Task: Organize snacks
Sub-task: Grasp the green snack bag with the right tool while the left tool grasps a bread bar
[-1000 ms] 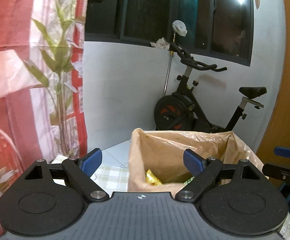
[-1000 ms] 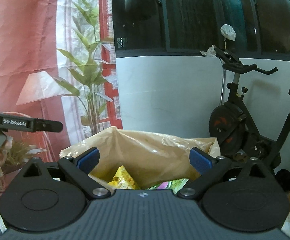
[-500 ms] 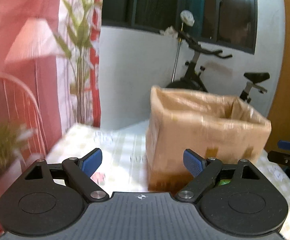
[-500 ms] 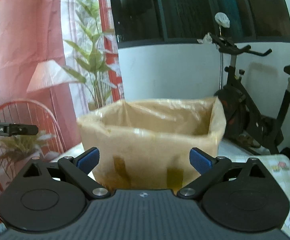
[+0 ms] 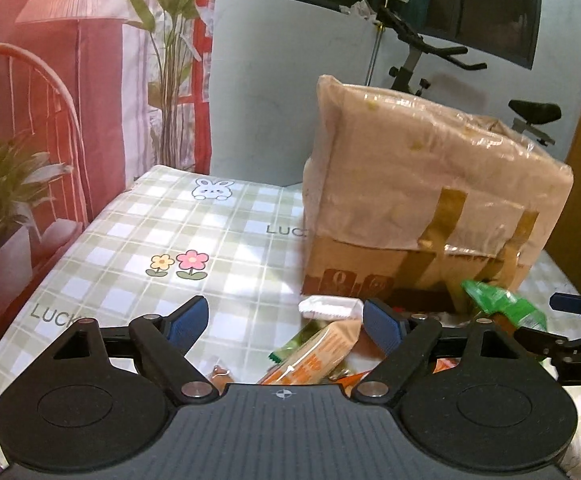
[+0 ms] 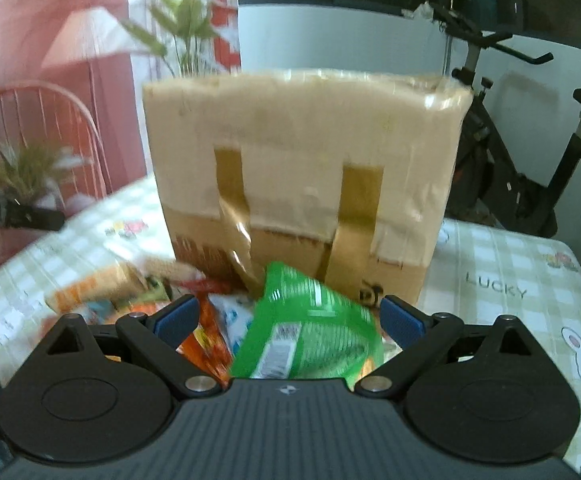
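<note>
The snacks lie in a pile on the worktop (image 5: pixel 138 240) just in front of the box (image 6: pixel 302 184). Pick one pack at a time (the green pack (image 6: pixel 310 332) is nearest). Close slowly so it does not slip. The right hand-held gripper (image 6: pixel 290 320) tips down, spread wide around it. The left hand-held gripper (image 5: pixel 286 320) tips down too, has just been closing a little, and pinches nothing; the orange pack (image 5: pixel 314 356) lies between its jaws.
</note>
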Motion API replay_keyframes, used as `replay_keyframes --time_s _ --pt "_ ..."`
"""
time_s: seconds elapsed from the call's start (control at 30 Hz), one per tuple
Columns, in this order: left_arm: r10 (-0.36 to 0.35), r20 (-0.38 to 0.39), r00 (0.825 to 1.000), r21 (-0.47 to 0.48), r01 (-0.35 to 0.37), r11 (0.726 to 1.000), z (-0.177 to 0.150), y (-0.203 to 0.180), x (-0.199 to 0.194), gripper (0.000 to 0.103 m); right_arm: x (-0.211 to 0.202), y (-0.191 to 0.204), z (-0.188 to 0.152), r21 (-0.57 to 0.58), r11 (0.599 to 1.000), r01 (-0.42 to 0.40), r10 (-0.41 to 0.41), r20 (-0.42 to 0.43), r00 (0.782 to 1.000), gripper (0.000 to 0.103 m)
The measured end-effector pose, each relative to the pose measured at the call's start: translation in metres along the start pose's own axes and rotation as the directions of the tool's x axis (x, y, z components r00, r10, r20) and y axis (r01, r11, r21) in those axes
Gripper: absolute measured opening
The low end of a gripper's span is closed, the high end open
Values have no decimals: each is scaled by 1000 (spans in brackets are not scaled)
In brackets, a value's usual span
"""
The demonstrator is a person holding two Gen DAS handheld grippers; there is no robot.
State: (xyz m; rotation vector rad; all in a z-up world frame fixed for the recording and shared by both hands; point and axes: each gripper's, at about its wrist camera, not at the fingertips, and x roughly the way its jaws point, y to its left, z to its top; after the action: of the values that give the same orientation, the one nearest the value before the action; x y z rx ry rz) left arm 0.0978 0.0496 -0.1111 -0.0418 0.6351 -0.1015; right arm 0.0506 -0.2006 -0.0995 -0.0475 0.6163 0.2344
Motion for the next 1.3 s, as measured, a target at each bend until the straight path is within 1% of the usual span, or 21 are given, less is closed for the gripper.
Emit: replay_keyframes --time_s 0.13,0.27,0.33,0.4,0.47,0.57,0.6,0.7,0.87,0.93,1.0,1.07,1.13,1.2,1.23,1.27,1.3 --pt "1 -28 1000 -1 -1 1000 -7 0 6 86 23 1 -11 -27 999 47 -48 -38 998 98" --pt "-10 -66 998 26 12 1000 -15 -4 12 86 37 -2 -20 4 998 62 -62 -80 995 96" --pt "-16 -87 996 41 19 999 -18 -7 17 86 36 -4 -21 16 998 60 -59 -71 996 95" --pt "-20 -102 995 50 25 998 -21 -10 20 86 35 -7 -21 29 998 62 -60 -64 996 89" --pt "-31 -106 994 54 37 998 -23 -13 20 86 34 -9 -20 41 998 57 -55 -58 997 87" --pt "-45 -114 993 72 53 996 -26 -19 20 86 35 -10 -20 42 998 56 -53 -62 997 88" --pt "-43 -117 992 83 52 995 -27 -21 21 86 36 -9 -20 39 998 56 -53 -63 997 90" --pt "-30 -120 992 92 41 995 -29 -21 24 86 41 -6 -18 25 998 62 -60 -64 996 94" --pt "-12 -147 989 87 25 996 -28 -14 32 86 44 -4 -19 18 998 62 -60 -62 996 94" --pt "-17 -167 986 107 35 994 -26 -13 40 86 42 -5 -19 33 998 57 -55 -60 997 91" --pt "-11 -173 985 134 34 990 -25 -13 47 84 37 -6 -19 52 997 58 -55 -48 997 83" --pt "-2 -175 985 157 29 987 -24 -14 55 82 32 -6 -20 60 997 57 -55 -40 998 79" --pt "-8 -185 983 165 39 986 -23 -15 63 80 27 -7 -21 73 996 52 -49 -33 998 75" --pt "-17 -196 980 168 50 985 -25 -16 68 75 23 -6 -22 80 996 49 -47 -30 998 70" --pt "-25 -201 979 166 59 984 -26 -17 70 68 21 -6 -23 83 996 44 -42 -27 999 69" --pt "-34 -208 978 162 68 984 -27 -17 70 57 19 -6 -23 86 996 39 -37 -24 999 68" --pt "-44 -211 976 157 78 984 -29 -18 70 51 18 -5 -23 85 996 38 -36 -21 999 67"
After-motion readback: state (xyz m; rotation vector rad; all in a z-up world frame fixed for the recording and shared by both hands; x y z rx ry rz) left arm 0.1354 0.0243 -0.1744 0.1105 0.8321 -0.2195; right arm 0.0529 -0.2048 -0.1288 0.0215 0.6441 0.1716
